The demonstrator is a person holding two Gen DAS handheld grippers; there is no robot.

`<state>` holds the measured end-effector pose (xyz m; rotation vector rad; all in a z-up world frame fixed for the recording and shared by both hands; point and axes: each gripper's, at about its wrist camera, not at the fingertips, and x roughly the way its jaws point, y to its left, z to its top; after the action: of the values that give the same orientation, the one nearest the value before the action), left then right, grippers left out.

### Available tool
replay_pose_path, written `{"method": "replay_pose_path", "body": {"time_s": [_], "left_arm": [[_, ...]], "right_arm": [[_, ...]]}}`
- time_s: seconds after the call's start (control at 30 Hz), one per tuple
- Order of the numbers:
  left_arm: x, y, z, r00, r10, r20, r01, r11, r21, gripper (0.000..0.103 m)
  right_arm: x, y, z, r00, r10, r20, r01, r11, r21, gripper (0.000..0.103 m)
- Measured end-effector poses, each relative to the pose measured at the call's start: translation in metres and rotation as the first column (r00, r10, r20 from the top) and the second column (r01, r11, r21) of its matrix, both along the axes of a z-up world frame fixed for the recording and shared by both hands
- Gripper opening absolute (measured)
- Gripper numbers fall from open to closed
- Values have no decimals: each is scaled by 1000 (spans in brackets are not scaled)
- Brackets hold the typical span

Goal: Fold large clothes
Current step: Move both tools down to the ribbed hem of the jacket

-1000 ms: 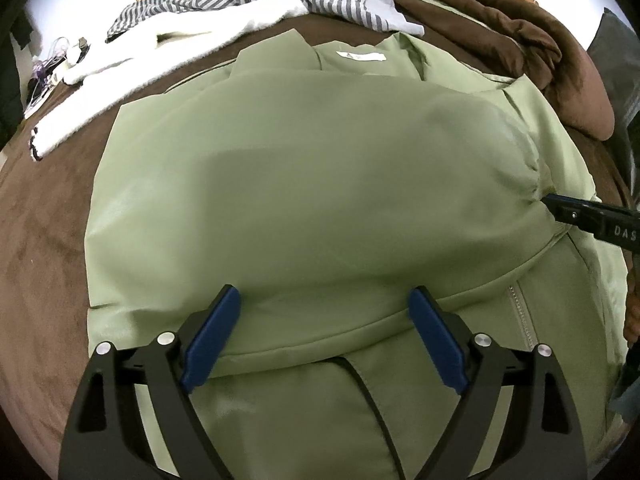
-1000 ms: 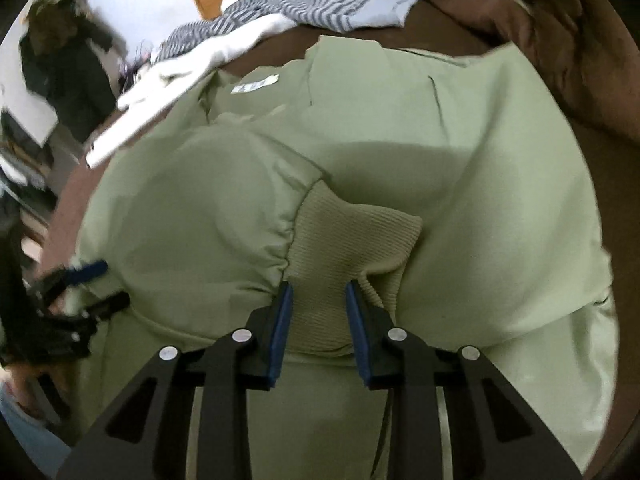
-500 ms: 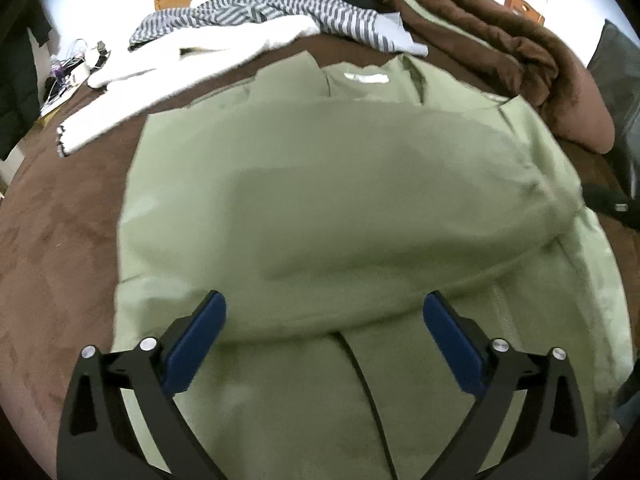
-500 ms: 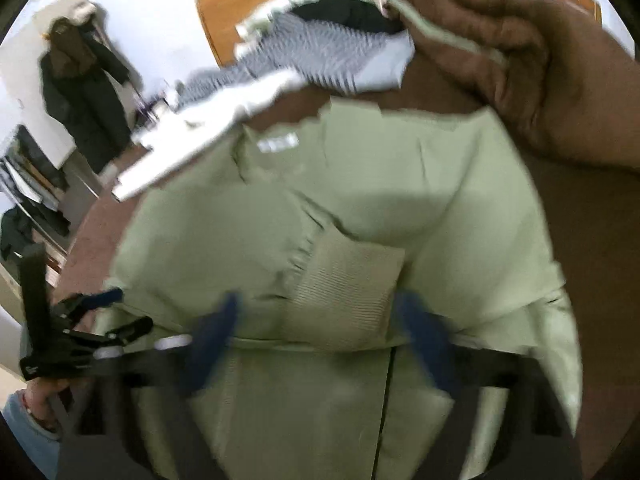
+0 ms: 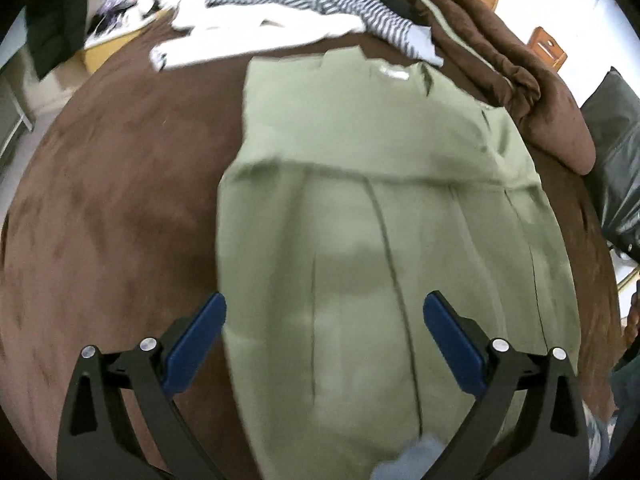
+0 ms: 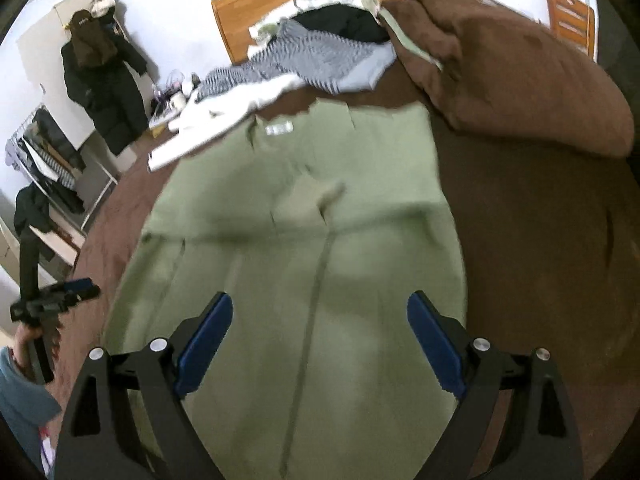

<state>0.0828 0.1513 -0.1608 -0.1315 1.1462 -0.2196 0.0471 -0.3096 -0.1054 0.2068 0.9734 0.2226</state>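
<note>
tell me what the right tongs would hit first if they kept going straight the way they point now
Most likely the green jacket spread on the brown bed cover. The right tongs stand open and empty, angled down at its lower half near the centre zipper, with nothing in between, though blur leaves the depth uncertain.

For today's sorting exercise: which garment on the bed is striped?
The grey-and-white striped top by the headboard; the jacket is plain green and the sweater plain white.

Even, fairly bright indoor light, soft shadows only. Motion blur smears the green jacket (image 5: 384, 216) in both views. Fisheye bending and black vignette from nine through three o'clock.
</note>
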Motion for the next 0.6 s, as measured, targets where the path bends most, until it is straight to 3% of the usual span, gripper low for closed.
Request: {"method": "replay_pose_path", "body": {"time_s": [0.3,0.43,0.5,0.6], "left_arm": [[-110,37,-31,982,155,-104,-166,981,-101,96],[-135,39,-50,972,183,-145,-204,968,-148,96],[-140,38,-57,968,185,-167,-219,952,-213,96],[-141,35,-68,965,188,-183,-231,940,-250,96]], "right_arm": [[-105,-49,-57,978,-55,-201,65,997,46,88],[-133,-59,-81,967,-91,-239,119,987,108,88],[-137,-62,-92,960,-101,-260,144,978,152,88],[-138,-62,-106,952,-115,-283,168,970,174,88]]}}
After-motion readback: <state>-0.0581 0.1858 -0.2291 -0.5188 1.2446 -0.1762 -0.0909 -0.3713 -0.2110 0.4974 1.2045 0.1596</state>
